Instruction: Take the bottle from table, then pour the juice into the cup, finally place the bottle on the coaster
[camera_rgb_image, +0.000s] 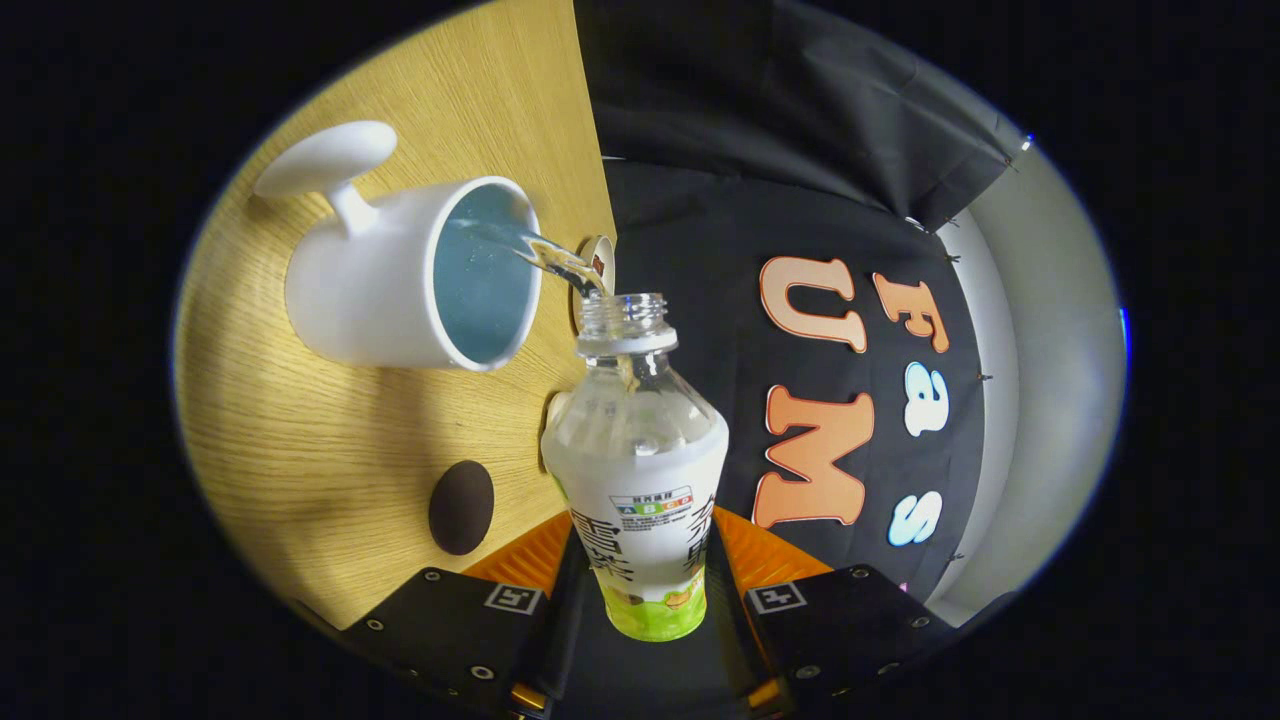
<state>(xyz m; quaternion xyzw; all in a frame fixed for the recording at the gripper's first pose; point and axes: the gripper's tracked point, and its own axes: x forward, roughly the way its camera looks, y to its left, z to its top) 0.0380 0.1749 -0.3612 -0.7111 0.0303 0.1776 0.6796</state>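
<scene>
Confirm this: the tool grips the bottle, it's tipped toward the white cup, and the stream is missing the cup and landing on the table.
One detail is wrong. In the gripper view the tool does hold the bottle between its fingers, tipped toward the white cup, but the stream goes into the cup's mouth, not onto the table.
</scene>
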